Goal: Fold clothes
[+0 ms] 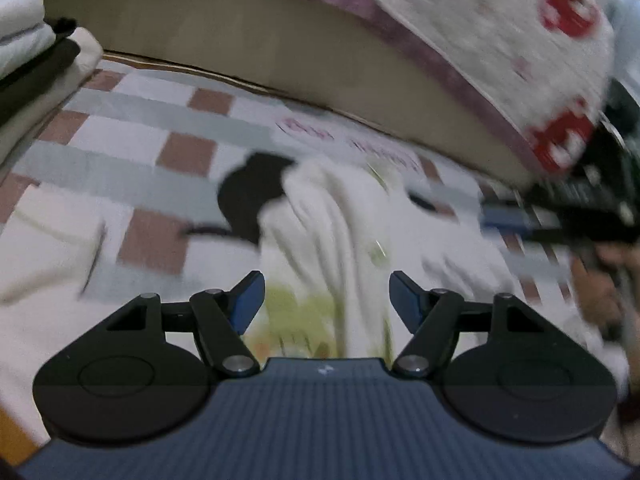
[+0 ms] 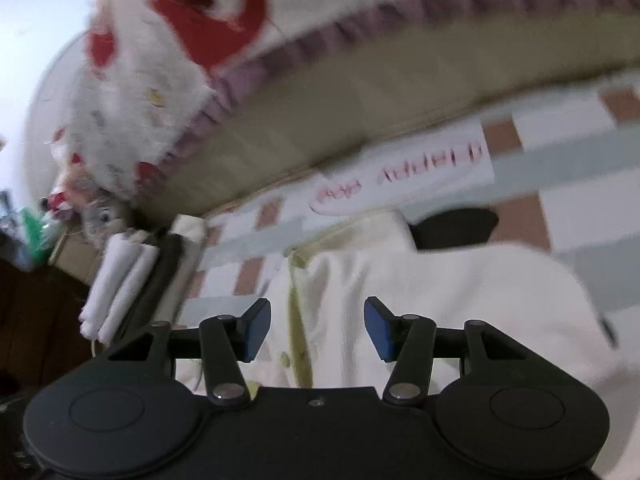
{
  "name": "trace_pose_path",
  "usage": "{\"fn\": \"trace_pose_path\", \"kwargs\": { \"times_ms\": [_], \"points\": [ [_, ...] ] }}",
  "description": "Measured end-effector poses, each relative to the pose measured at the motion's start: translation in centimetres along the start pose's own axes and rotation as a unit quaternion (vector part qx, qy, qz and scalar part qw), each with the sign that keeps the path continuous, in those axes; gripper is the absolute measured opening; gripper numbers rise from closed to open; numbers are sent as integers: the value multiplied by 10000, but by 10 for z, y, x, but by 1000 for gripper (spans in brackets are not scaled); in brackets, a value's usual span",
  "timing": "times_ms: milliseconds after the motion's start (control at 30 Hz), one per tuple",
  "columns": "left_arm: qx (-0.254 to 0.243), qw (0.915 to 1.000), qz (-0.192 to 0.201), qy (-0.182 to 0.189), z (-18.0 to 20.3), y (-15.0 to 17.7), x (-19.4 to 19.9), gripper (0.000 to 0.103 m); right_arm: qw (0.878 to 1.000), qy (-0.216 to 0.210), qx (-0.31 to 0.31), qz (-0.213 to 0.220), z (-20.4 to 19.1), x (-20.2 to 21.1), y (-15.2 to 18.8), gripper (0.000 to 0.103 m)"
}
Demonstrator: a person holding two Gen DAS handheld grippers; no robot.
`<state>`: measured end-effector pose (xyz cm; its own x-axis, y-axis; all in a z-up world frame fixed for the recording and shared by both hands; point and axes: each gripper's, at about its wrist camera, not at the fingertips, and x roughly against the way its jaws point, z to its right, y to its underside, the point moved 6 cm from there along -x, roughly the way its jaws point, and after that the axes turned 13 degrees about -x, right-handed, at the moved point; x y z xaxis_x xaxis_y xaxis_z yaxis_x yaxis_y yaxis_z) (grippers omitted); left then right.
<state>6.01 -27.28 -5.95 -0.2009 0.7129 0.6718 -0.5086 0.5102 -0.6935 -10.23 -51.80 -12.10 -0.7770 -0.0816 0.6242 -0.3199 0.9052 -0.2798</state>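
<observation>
A white garment [image 1: 332, 232] with yellow-green trim lies crumpled on the checked bed cover [image 1: 160, 128]. My left gripper [image 1: 326, 300] is open and empty just above its near part. In the right wrist view the same garment [image 2: 420, 296] lies flatter, its trimmed edge [image 2: 298, 320] running between the fingers. My right gripper [image 2: 318, 330] is open and empty above it. The right gripper also shows in the left wrist view [image 1: 568, 216], blurred, at the right. A black item [image 1: 248, 196] lies partly under the garment; it also shows in the right wrist view [image 2: 456, 226].
A stack of folded white and dark clothes [image 1: 28, 52] sits at the left; it shows in the right wrist view [image 2: 128, 280] too. A white blanket with red prints [image 1: 500, 40] hangs over a beige raised edge [image 1: 280, 52]. A paper with pink writing [image 2: 408, 172] lies on the cover.
</observation>
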Motion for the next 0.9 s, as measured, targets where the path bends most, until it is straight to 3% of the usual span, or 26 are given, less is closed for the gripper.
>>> {"fn": "trace_pose_path", "kwargs": {
  "times_ms": [67,100,167,200,300,433,467,533,600,667,767,800,867,900],
  "points": [
    [90,9993,321,-193,-11,-12,-26,68,9999,-114,-61,-15,-4,-15,-7,58],
    [-24,9958,649,-644,-16,-18,-36,68,9998,-203,-66,3,-7,-21,-10,58],
    [-273,9863,912,-1348,-19,-23,-56,68,9992,201,143,313,5,-28,-16,64],
    [-243,9871,886,-1308,-20,-23,-66,68,9972,475,275,501,13,-30,-19,66],
    [141,9969,616,-470,-21,-18,-89,68,9851,1265,618,985,40,-33,-28,67],
    [383,9984,404,41,-28,-2,-109,68,9786,1596,510,1191,67,-22,-42,67],
    [411,9985,349,49,-29,0,-113,68,9795,1531,436,1236,67,-21,-46,67],
    [206,9989,209,-362,-28,1,-123,69,9820,1336,305,1299,65,-24,-50,67],
    [-308,9968,194,-707,-23,3,-125,72,9811,1345,232,1371,66,-28,-50,67],
    [-639,9950,273,-716,-16,5,-126,74,9760,1501,262,1553,68,-31,-50,67],
    [-364,9981,217,-450,-18,4,-131,73,9793,1469,282,1367,70,-42,-46,66],
    [-223,9988,206,-380,-21,3,-131,71,9808,1442,283,1284,71,-46,-45,66],
    [-403,9977,225,-486,-19,0,-129,24,9835,1367,237,1160,71,-51,-42,66],
    [-655,9963,245,-495,-13,-3,-126,17,9848,1326,209,1104,71,-52,-40,66]
  ]
}}
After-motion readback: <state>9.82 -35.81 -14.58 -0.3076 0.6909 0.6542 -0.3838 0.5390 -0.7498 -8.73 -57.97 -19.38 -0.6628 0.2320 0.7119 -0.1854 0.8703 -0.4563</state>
